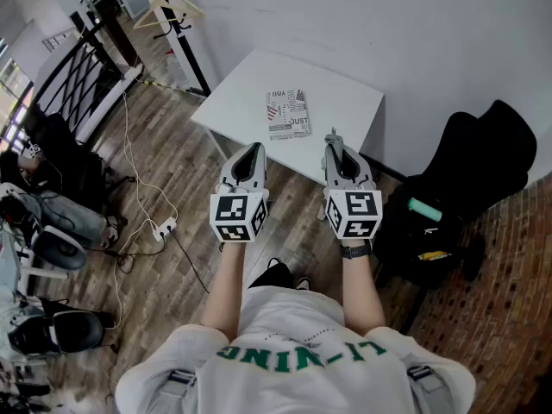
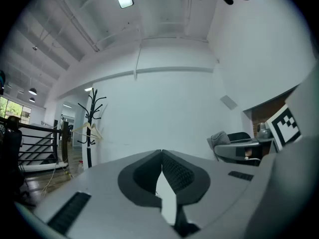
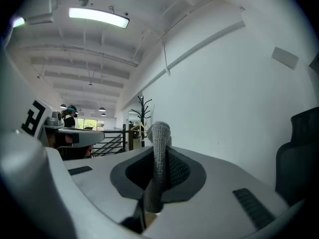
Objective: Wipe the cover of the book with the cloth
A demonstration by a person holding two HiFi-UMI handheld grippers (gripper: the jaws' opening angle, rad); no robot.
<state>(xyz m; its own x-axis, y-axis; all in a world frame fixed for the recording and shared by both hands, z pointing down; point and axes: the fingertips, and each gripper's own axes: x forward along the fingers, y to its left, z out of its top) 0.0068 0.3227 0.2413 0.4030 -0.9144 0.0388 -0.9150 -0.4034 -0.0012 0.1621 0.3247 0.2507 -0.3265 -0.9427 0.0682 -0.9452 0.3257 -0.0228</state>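
Grey cloth (image 3: 159,153) pinched in right gripper (image 1: 333,147) | left gripper (image 2: 161,154) pressed together, empty | book (image 1: 288,115) flat on white table (image 1: 349,93), ahead, untouched | advice: lay cloth flat on cover; steady book's edge with left.

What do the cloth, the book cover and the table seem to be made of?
Cloth: grey fabric, matte, probably knitted; a fine ribbed texture shows. Book cover: seemingly printed paper or card; the finish is too small to tell. Table: smooth white top, perhaps laminate or painted wood.
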